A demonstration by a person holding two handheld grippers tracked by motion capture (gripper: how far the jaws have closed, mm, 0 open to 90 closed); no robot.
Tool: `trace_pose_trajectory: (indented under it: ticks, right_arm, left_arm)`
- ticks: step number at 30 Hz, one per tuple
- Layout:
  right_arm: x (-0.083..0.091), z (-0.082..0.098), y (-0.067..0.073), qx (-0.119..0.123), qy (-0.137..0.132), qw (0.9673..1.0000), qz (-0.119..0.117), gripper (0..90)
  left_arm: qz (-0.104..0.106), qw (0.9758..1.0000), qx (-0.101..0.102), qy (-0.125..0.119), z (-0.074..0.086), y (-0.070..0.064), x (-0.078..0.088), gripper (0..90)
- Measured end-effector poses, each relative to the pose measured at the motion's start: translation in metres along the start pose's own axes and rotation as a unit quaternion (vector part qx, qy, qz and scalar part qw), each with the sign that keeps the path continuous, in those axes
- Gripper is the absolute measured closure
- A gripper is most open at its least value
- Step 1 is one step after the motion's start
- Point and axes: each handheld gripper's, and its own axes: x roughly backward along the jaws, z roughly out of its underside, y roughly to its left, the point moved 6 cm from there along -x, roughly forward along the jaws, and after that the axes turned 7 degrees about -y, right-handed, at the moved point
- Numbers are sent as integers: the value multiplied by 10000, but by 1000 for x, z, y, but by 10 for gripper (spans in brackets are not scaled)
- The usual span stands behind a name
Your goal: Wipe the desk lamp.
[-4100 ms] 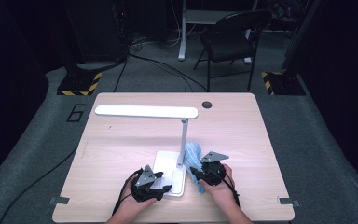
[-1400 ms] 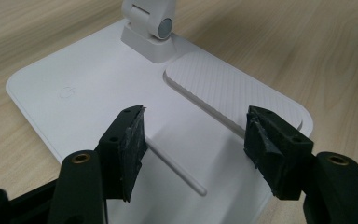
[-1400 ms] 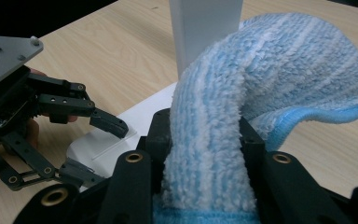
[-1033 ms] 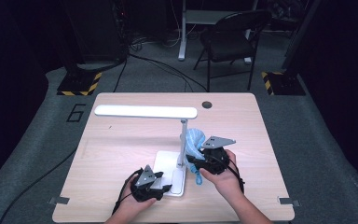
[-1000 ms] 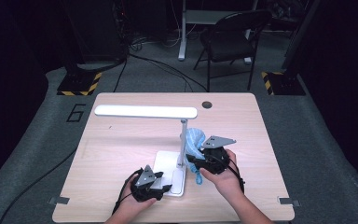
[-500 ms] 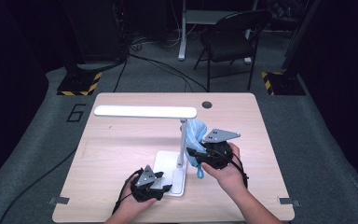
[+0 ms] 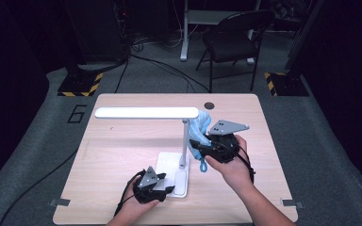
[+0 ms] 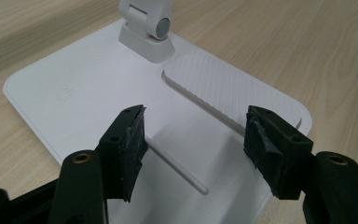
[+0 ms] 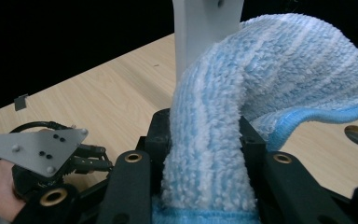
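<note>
- The right claw point(image 7: 206, 142) is clamped on a blue cloth point(image 7: 199, 126), which is pressed against the lamp post point(image 7: 185, 141) at about 3 o'clock of it, just under the lamp head point(image 7: 146, 112).
- The left claw point(image 8: 193, 140) stands wide open with nothing in it, over the 6 o'clock edge of the lamp base point(image 8: 93, 88) on the counter point(image 7: 122, 150).

A light wooden table point(image 7: 122, 155) with rounded corners stands on grey carpet. Its round cable hole point(image 7: 209, 105) sits near the far edge. A white desk lamp point(image 7: 146, 113) stands on the table, its flat base point(image 7: 172, 165) on the near side of the hole, towards the near edge.
</note>
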Motion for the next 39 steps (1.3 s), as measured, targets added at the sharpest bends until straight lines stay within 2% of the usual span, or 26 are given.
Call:
trace_pose_trajectory:
  ticks: [7,13,17,29,39]
  right_arm:
    - [6,-15,0,95,-52,9999,34,655]
    - [12,-32,0,198,-204,9996,82,653]
    - [14,-37,0,259,-229,9994,78,652]
    - [5,-21,1,356,-204,9991,103,658]
    - [-12,15,-2,47,23,9999,90,658]
  left_arm:
    - [-52,10000,20,-3,0,0,-1,385]
    - [-68,10000,-7,-5,-1,0,-1,385]
    - [-69,10000,-1,-4,-1,0,-1,386]
    - [-63,10000,24,-7,-1,0,-1,386]
    - [-48,10000,32,2,0,-1,-1,386]
